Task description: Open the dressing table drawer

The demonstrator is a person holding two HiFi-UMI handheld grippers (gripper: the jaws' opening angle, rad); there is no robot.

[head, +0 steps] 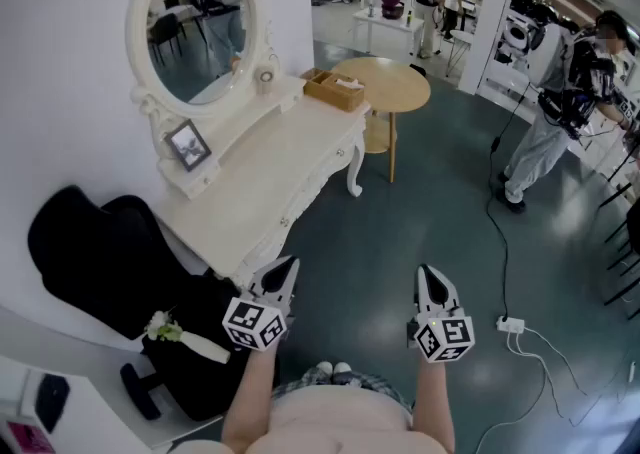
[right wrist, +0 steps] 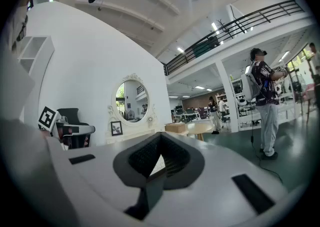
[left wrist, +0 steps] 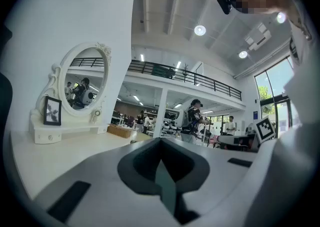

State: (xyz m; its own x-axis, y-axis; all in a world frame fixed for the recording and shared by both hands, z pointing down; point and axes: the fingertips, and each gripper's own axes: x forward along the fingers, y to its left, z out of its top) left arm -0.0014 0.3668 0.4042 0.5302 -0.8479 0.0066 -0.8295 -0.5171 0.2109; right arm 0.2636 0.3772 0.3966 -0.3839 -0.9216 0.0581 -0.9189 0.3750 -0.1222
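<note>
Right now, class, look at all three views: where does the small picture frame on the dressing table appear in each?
Head view: upper left, the picture frame sits just below the oval mirror.
Left gripper view: far left edge, the frame is at the mirror's lower left.
Right gripper view: left of centre, the frame is under the mirror.
Shared landmark: the oval mirror.

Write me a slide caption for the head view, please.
Left tool and right tool, both shut and empty, hover before the white dressing table, its drawer closed.
</note>
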